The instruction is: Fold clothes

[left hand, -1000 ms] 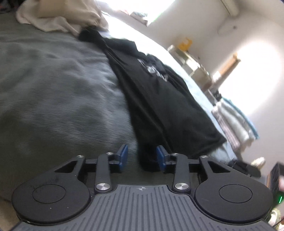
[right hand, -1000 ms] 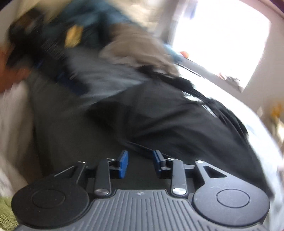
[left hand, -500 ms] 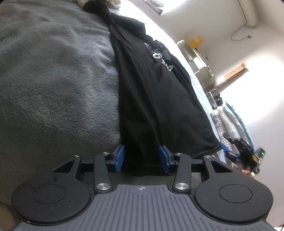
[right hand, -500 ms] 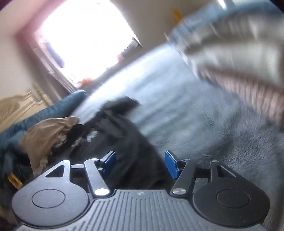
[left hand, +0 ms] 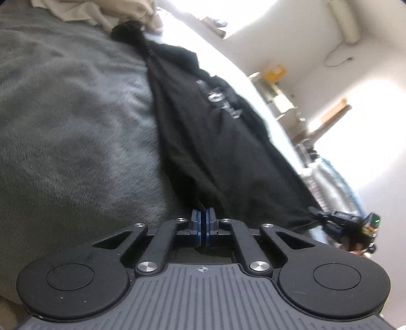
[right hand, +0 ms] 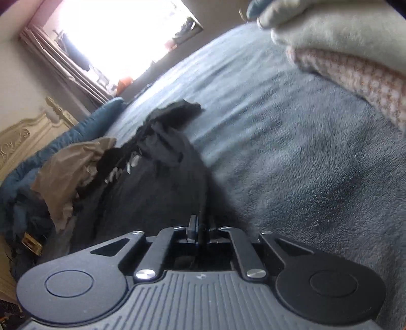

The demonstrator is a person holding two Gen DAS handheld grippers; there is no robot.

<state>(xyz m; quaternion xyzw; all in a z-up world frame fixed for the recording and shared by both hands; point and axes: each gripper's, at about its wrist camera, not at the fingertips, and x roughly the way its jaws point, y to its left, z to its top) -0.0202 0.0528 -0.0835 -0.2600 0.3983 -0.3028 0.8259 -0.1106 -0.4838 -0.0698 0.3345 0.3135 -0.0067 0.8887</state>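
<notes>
A black T-shirt [left hand: 215, 132] with a white print lies lengthwise on the grey blanket [left hand: 76, 127]. My left gripper [left hand: 203, 215] is at its near hem, its jaws closing tight on a bunched fold with the blue pads pressed together on the cloth. At the far right of the left wrist view, my right gripper [left hand: 314, 212] pinches the hem's other corner. In the right wrist view, that right gripper [right hand: 200, 223] has its jaws closing on a thin edge of the black T-shirt [right hand: 157, 198], which runs away from it over the blanket [right hand: 291, 152].
A beige heap of clothes [left hand: 101, 12] lies at the shirt's far end. A tan garment [right hand: 71, 172] and blue bedding [right hand: 88, 127] sit left of the shirt. Folded laundry [right hand: 355, 58] is stacked at the upper right. Shelves [left hand: 279, 101] stand along the wall.
The left jaws went from apart around the hem to shut on it. The right gripper swung round to the hem's other corner and shut on it. The hem now looks drawn taut.
</notes>
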